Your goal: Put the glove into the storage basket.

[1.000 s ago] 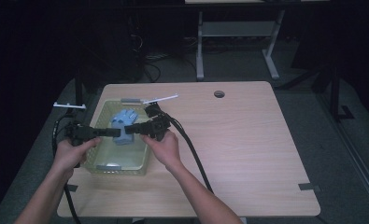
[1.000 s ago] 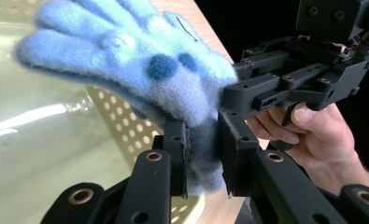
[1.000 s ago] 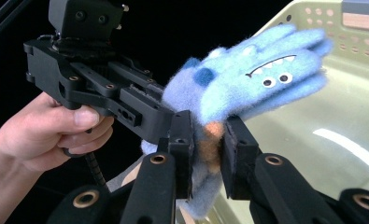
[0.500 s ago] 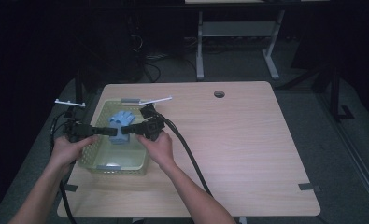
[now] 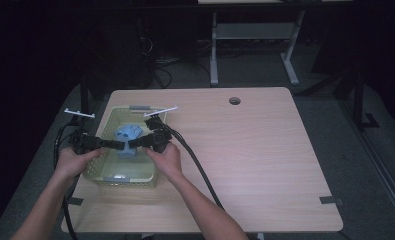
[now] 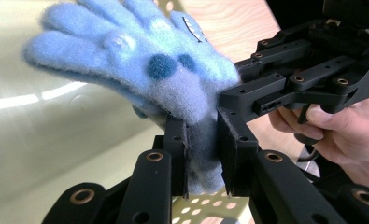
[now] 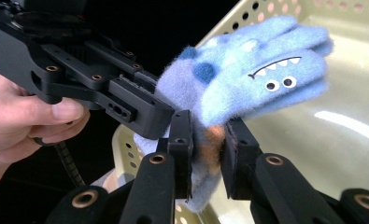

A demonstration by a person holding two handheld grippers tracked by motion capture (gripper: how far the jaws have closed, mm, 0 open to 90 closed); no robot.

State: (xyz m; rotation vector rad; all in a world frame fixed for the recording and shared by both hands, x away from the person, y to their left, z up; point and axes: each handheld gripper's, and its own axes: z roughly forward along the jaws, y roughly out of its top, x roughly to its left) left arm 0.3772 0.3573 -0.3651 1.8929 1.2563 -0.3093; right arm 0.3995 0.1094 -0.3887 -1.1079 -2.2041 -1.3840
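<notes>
A fluffy blue glove (image 5: pixel 127 135) with a monster face hangs over the pale green basket (image 5: pixel 119 179) at the table's left. My left gripper (image 5: pixel 120 145) comes in from the left and my right gripper (image 5: pixel 136 143) from the right, and both meet at its cuff. In the left gripper view my left gripper (image 6: pixel 203 158) is shut on the cuff of the glove (image 6: pixel 140 65), with the other gripper (image 6: pixel 289 88) close at the right. In the right gripper view my right gripper (image 7: pixel 208 154) is shut on the same cuff of the glove (image 7: pixel 252 79), beside the left gripper (image 7: pixel 102 93).
The basket's perforated wall (image 7: pixel 313 149) lies right behind the glove. The wooden table (image 5: pixel 265 160) stretches to the right, with a round cable hole (image 5: pixel 234 100) near its far edge. Black cables (image 5: pixel 195 165) trail from the right gripper across the table. A desk frame (image 5: pixel 255 35) stands behind.
My right gripper has sunk a little toward the basket and shifted slightly left, with the glove in it. The left gripper has hardly moved.
</notes>
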